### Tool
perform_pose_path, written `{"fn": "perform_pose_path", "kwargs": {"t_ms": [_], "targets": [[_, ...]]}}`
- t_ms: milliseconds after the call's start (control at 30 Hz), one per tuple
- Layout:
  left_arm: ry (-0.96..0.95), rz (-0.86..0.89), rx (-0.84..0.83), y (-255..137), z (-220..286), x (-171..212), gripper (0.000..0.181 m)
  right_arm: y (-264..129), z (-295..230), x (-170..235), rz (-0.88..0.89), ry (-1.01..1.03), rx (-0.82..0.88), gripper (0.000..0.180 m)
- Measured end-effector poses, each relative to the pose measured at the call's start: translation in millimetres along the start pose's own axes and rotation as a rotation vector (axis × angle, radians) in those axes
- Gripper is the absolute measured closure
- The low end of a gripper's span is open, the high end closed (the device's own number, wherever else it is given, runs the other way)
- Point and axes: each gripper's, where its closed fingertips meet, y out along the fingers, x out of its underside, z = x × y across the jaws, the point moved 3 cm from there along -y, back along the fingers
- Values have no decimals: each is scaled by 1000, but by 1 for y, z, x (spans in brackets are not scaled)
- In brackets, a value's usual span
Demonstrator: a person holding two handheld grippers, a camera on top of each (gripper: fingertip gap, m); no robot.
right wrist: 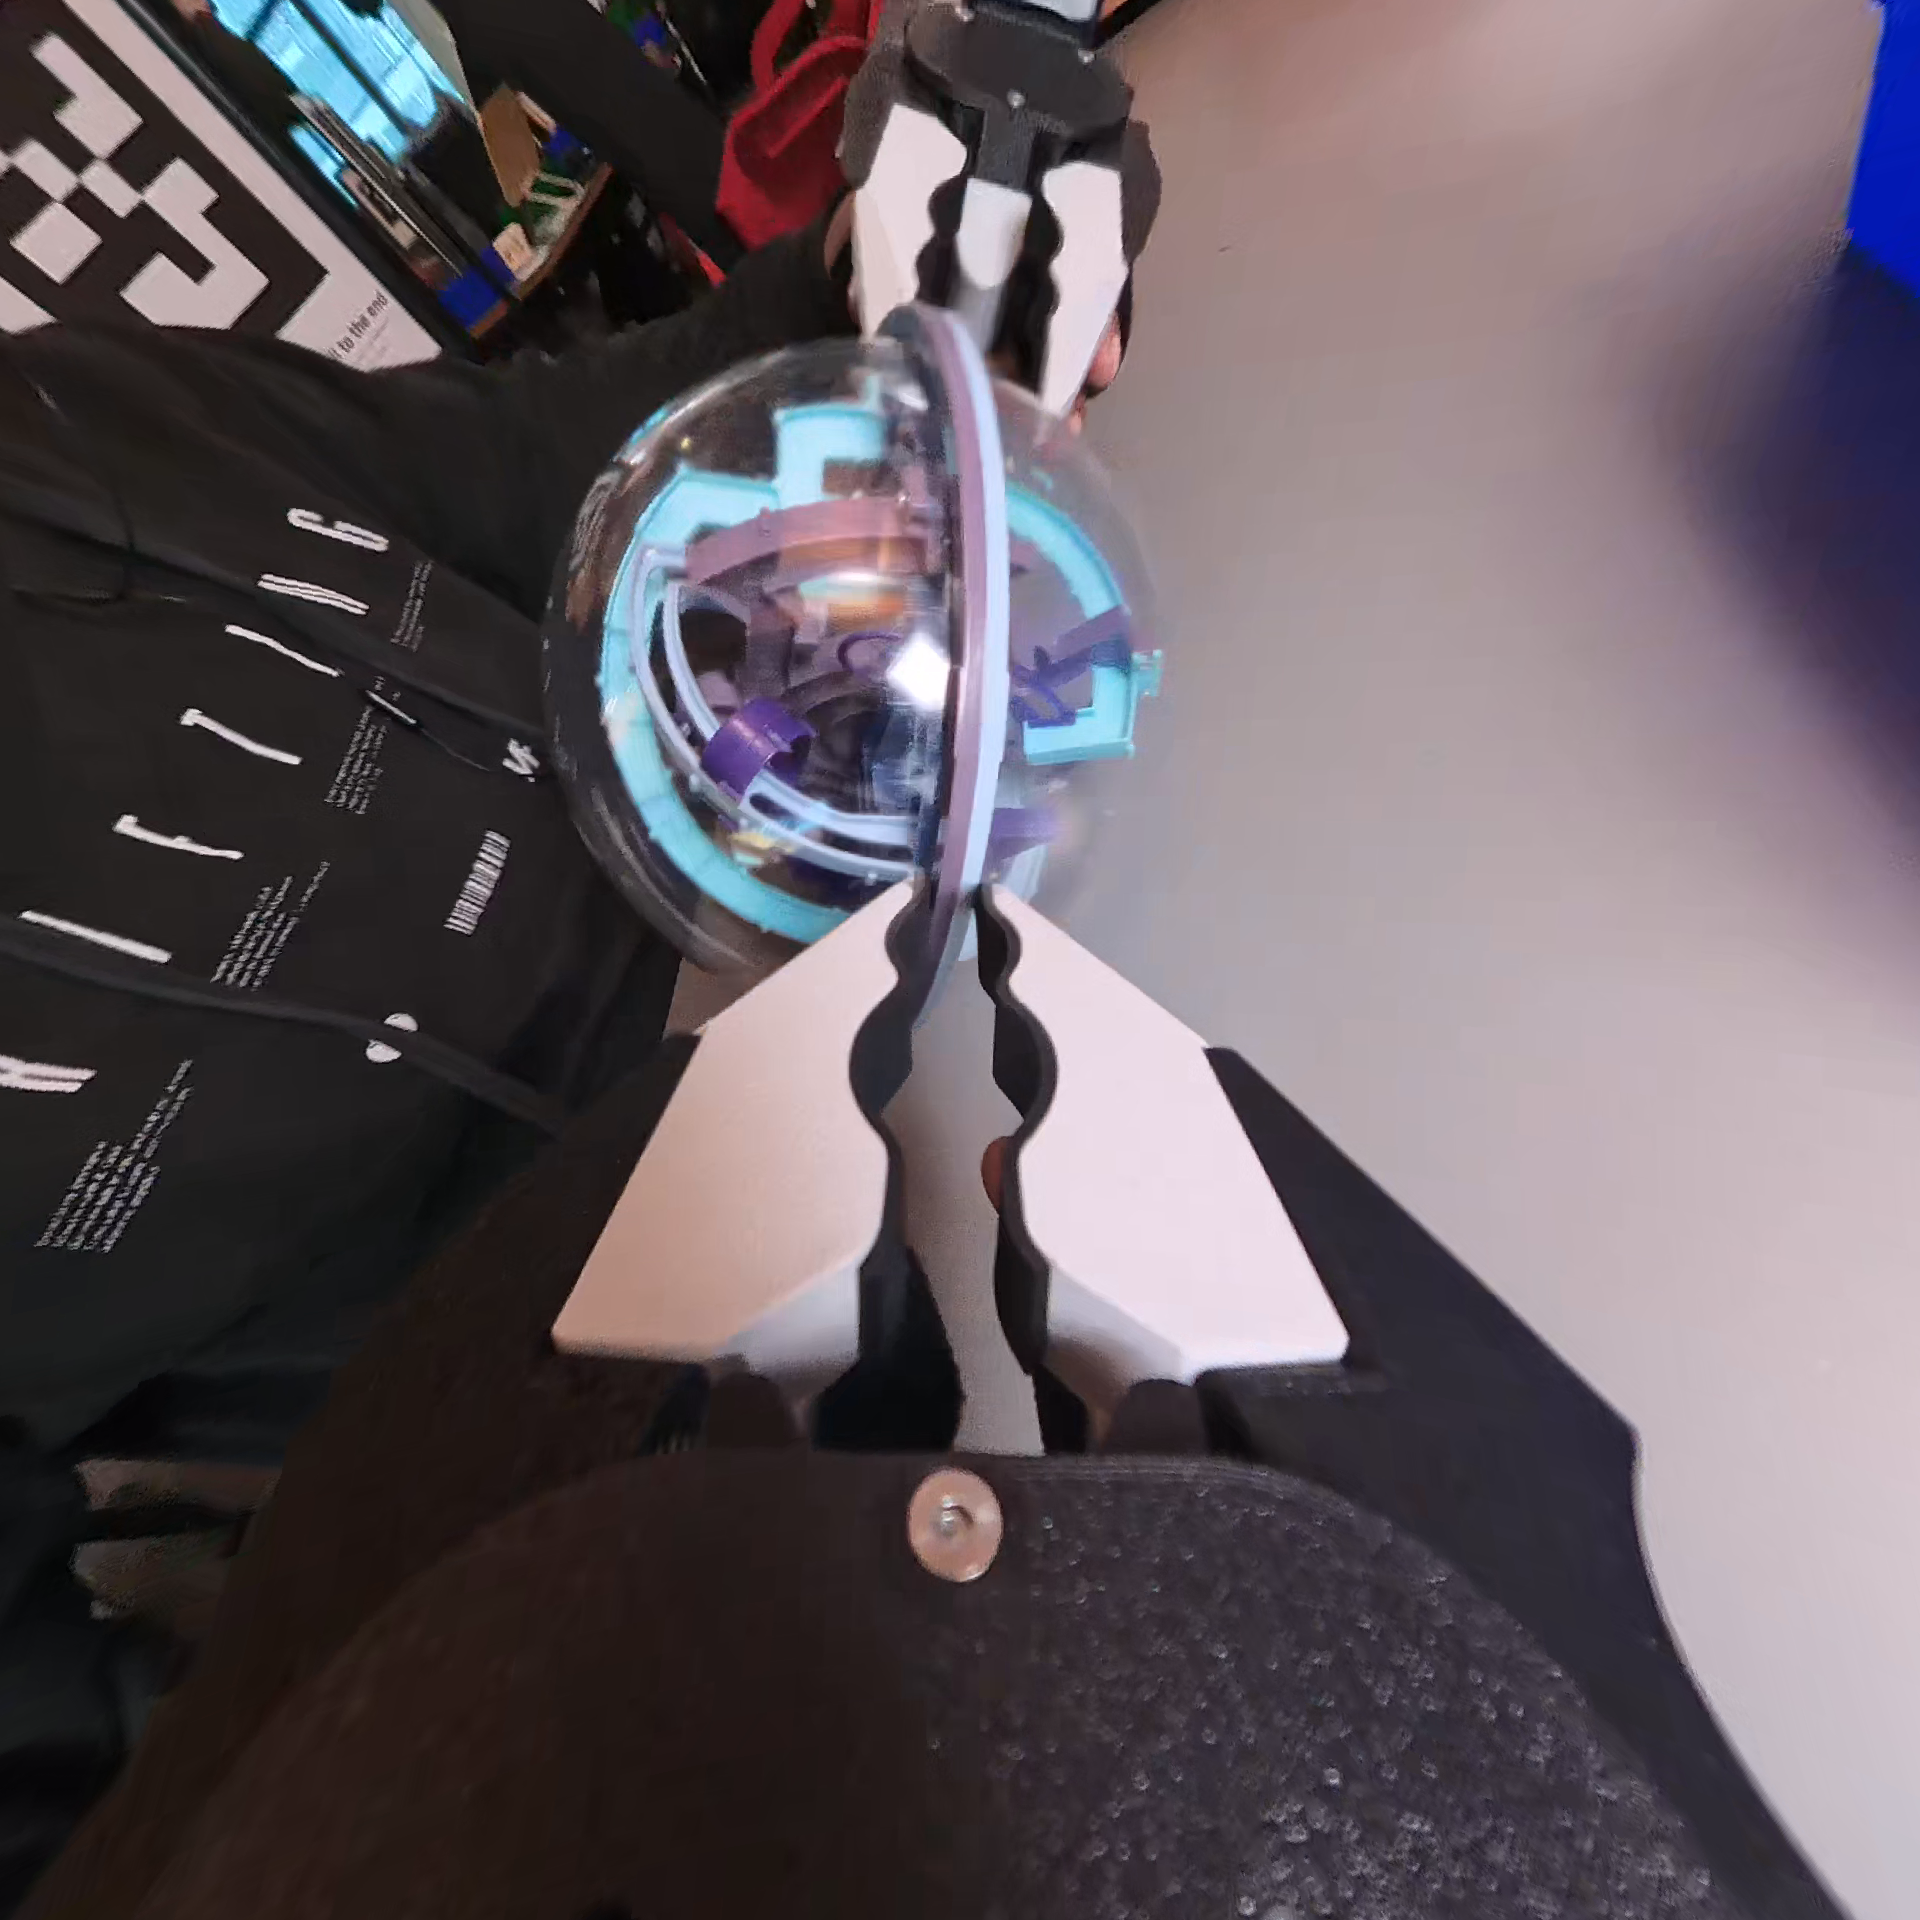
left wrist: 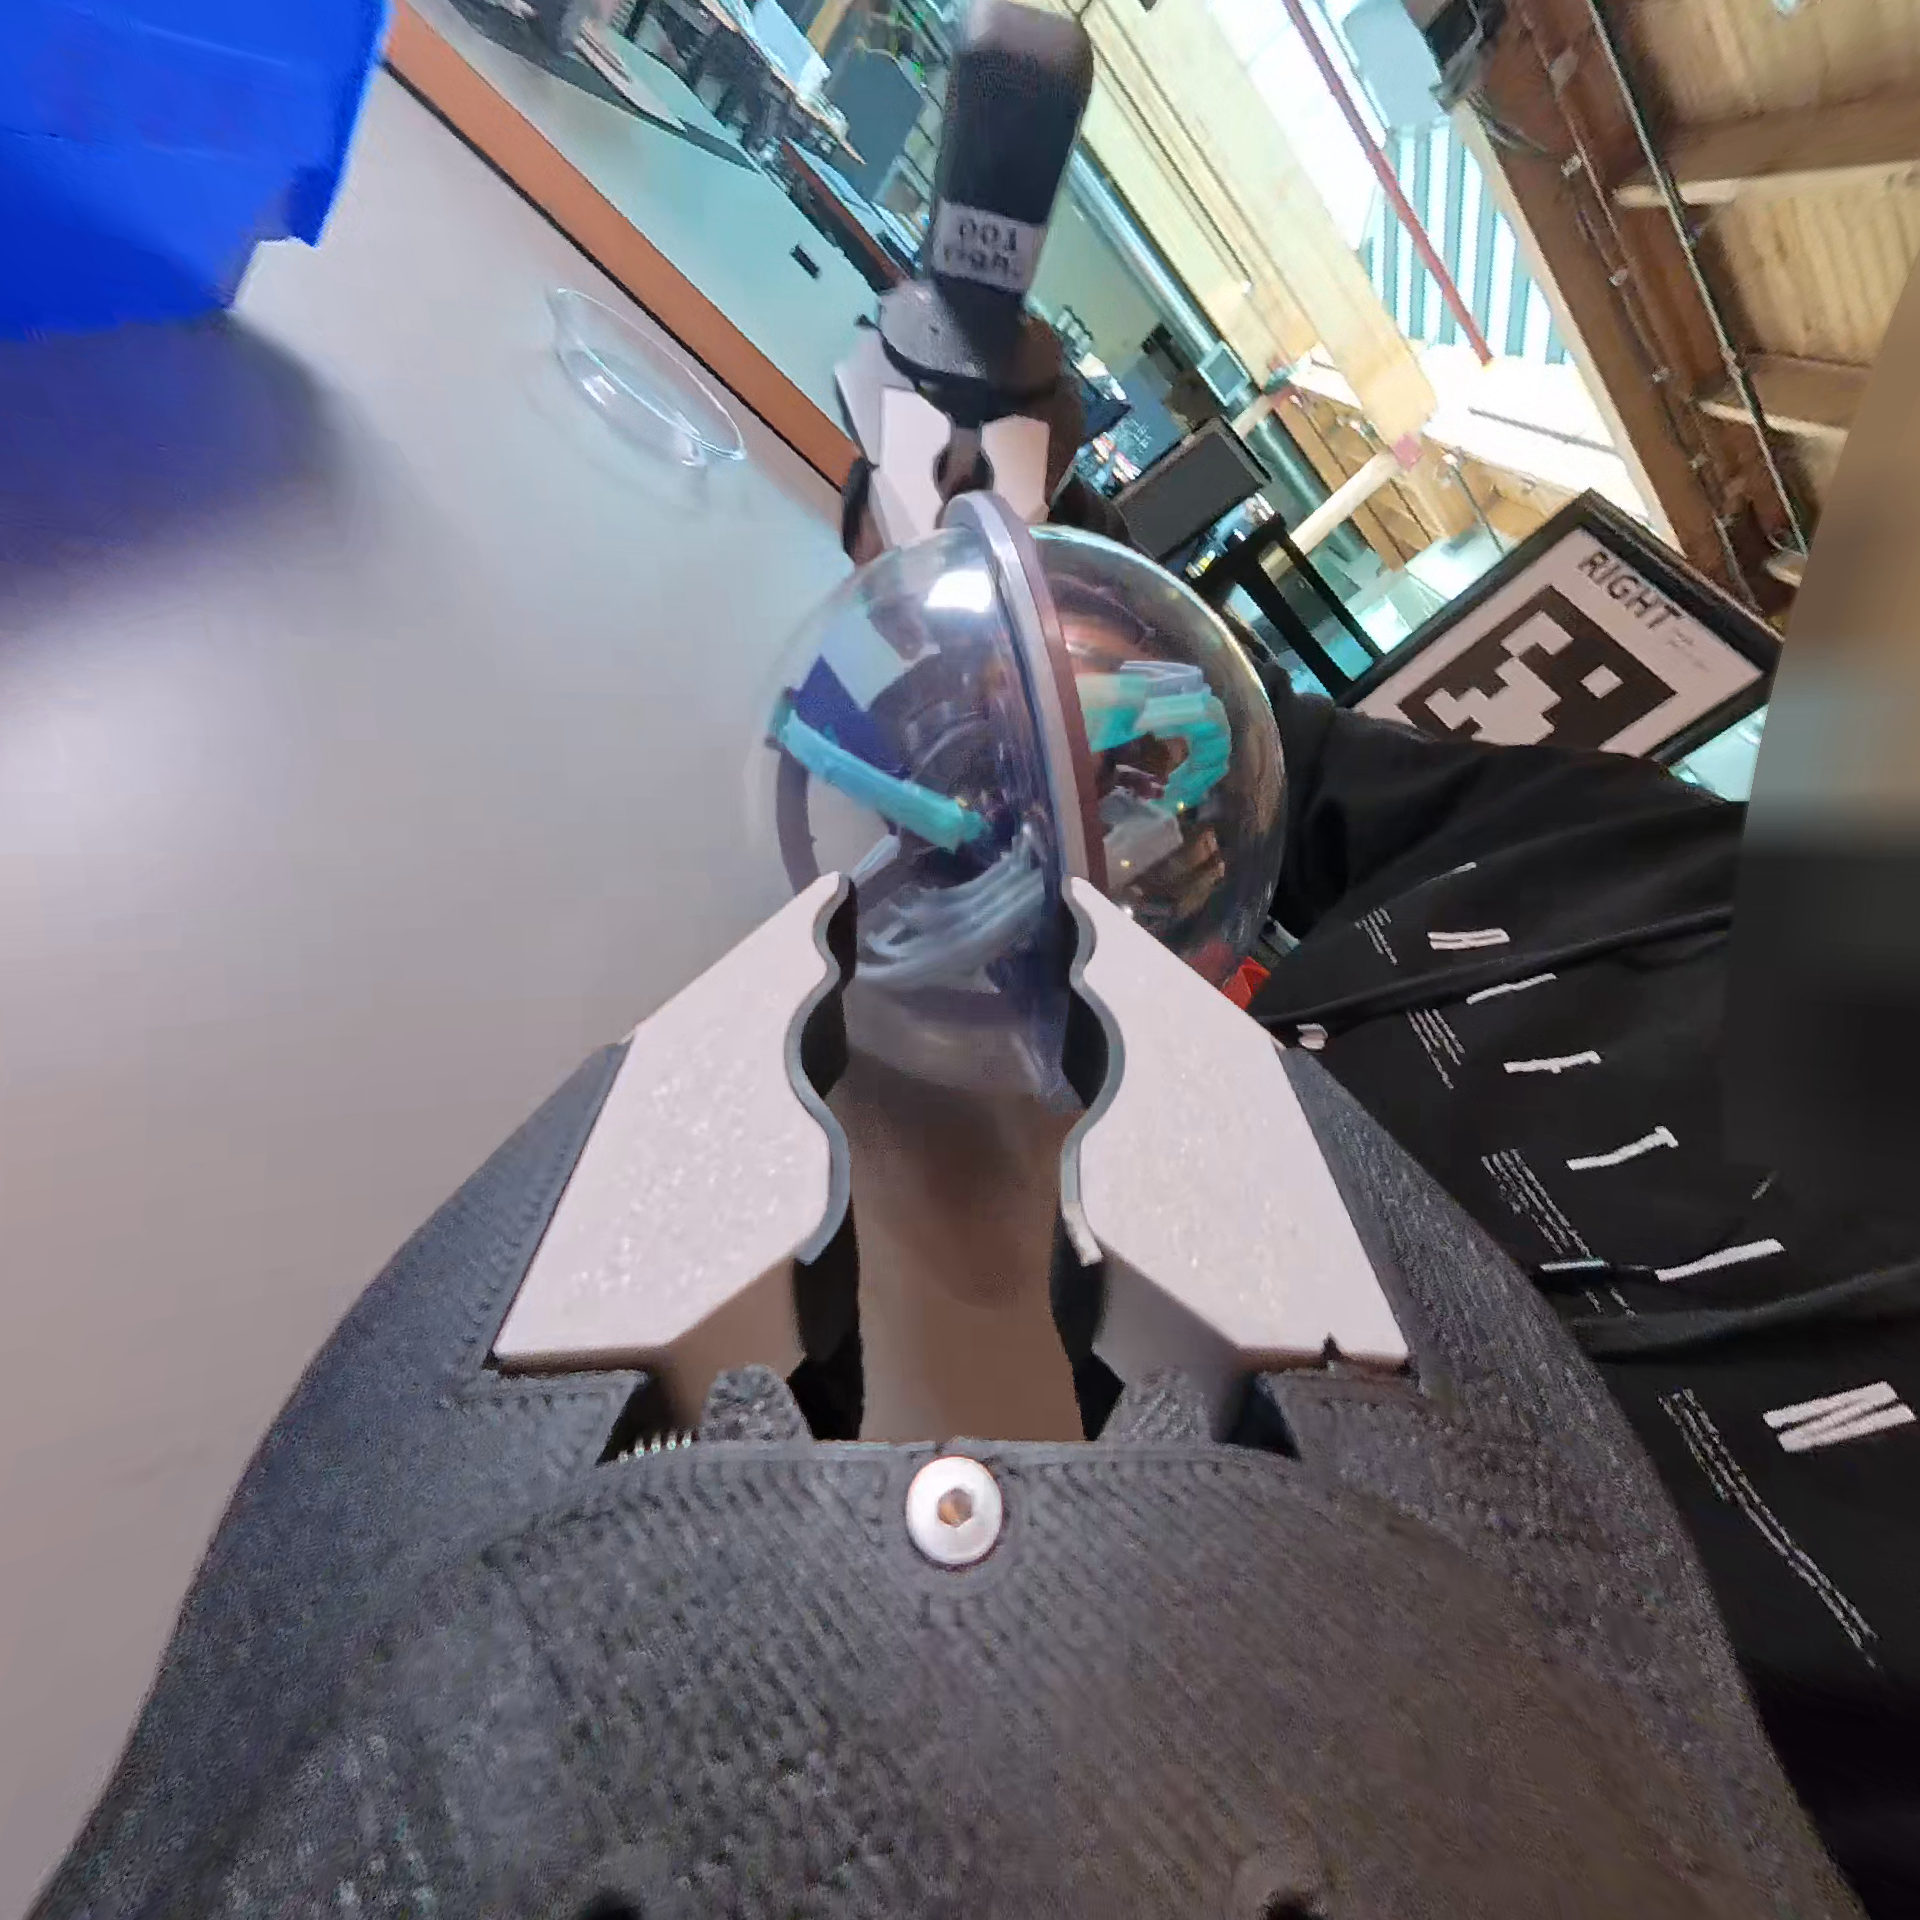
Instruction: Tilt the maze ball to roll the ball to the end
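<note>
The maze ball [left wrist: 1029, 769] is a clear sphere with teal, lilac and purple tracks inside and a rim around its middle. It is held in the air above the grey table [left wrist: 364, 727]. My left gripper [left wrist: 961, 904] is shut on its near side, with the rim running down between the fingers. My right gripper [left wrist: 966, 457] grips the opposite side. In the right wrist view the right gripper [right wrist: 951, 914] is shut on the rim of the maze ball [right wrist: 831, 665], and the left gripper [right wrist: 987, 301] holds the far side. I cannot make out the small ball inside.
A clear glass dish [left wrist: 644, 379] lies on the table near its far edge. A blue bin [left wrist: 156, 145] stands at the table's side. A person in a black garment [left wrist: 1558, 1039] is close beside the ball. A framed black-and-white marker board [left wrist: 1558, 665] stands behind.
</note>
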Motion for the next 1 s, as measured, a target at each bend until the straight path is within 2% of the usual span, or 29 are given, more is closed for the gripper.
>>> {"fn": "perform_pose_path", "kwargs": {"t_ms": [133,200,267,367,433,500,533,567,667,833,900,1000], "targets": [[8,-33,106,11,12,5,145,7,3,-22,45,-38,53,172],[13,-50,95,9,11,10,147,0,5,-26,119,-48,126,159],[5,-34,71,2,11,13,147,-12,5,-16,164,-50,170,152],[24,23,77,-7,26,9,141,-21,3,12,194,-2,151,145],[70,27,87,-3,43,10,125,-14,2,26,195,26,115,140],[124,20,38,8,52,14,95,-2,-2,31,190,31,62,133],[151,19,4,15,53,16,88,4,-6,30,186,29,24,131],[172,6,-10,20,54,17,89,9,-12,28,182,22,-32,122],[193,-17,-72,24,45,18,90,17,-22,22,178,-10,-73,117],[160,3,-35,12,34,17,107,19,-34,22,183,-68,-36,124],[121,27,-43,4,32,16,118,12,-31,24,207,-43,-9,124],[73,17,-43,-6,40,24,120,8,-19,34,203,55,12,125]]}}
